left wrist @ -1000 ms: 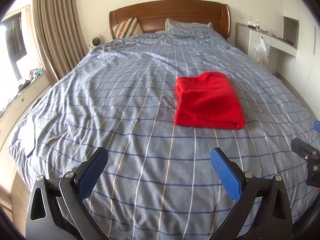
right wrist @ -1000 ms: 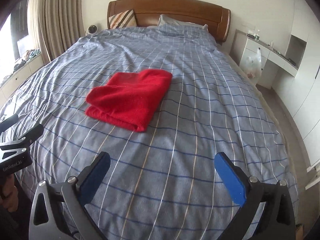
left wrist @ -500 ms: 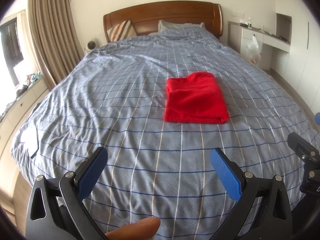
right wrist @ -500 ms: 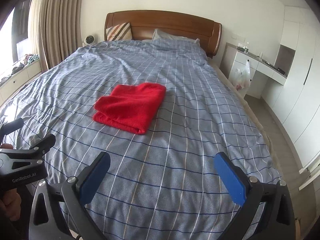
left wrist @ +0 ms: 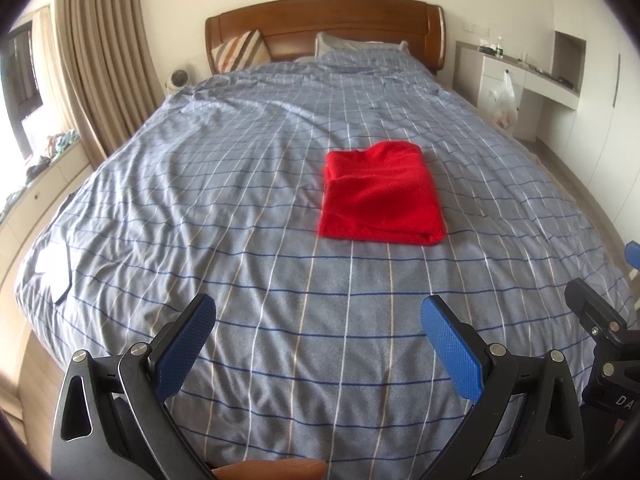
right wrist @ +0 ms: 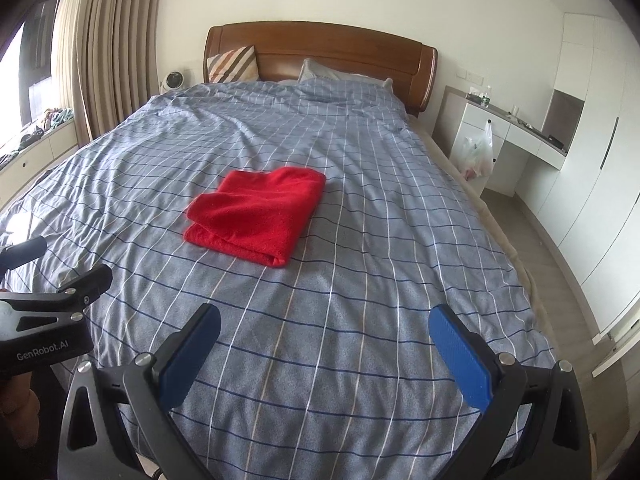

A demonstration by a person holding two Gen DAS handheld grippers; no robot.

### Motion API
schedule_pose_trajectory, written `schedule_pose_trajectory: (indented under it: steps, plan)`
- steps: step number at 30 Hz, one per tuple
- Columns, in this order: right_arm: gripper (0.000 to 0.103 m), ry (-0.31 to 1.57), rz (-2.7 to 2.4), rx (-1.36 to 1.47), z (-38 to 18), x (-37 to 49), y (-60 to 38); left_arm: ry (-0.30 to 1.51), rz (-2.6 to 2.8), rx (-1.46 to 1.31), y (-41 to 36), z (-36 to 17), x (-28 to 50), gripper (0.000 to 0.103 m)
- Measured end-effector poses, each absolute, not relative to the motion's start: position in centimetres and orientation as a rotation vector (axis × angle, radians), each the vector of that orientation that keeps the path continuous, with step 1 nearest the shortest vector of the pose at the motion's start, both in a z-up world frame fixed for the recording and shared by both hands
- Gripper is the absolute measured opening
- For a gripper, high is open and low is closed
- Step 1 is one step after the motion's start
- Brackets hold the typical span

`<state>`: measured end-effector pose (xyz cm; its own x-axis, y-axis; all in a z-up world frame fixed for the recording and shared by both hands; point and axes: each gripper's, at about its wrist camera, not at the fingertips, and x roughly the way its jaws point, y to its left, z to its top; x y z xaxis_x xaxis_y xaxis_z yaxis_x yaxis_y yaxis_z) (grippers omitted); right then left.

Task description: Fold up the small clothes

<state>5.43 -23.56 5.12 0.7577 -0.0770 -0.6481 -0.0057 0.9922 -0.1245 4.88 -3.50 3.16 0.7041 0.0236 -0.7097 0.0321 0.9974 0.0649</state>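
Red folded cloth [left wrist: 380, 192] lies mid-bed [left wrist: 200, 208], well apart from both claws, left claw [left wrist: 320, 344] and right claw [right wrist: 326, 352], spread wide, empty, near the foot edge.

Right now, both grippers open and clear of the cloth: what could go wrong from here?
1. The folded red fleece cloth has a bulged far edge and loose layers at its near fold; a nudge could undo it.
2. The wrinkled blue checked duvet may get pinched if the left gripper or right gripper re-grasps.

"GenRobot.AI" on left gripper [right wrist: 48, 344] body (white txt, black housing).
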Motion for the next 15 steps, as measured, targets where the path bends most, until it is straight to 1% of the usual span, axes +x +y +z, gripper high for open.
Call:
schedule_pose_trajectory:
  steps: [15]
  plan:
    - [0.102, 0.725, -0.041, -0.116, 5.11, 5.42, -23.8, 0.789, -0.011, 0.072, -3.55, 3.34, 4.79, 0.103]
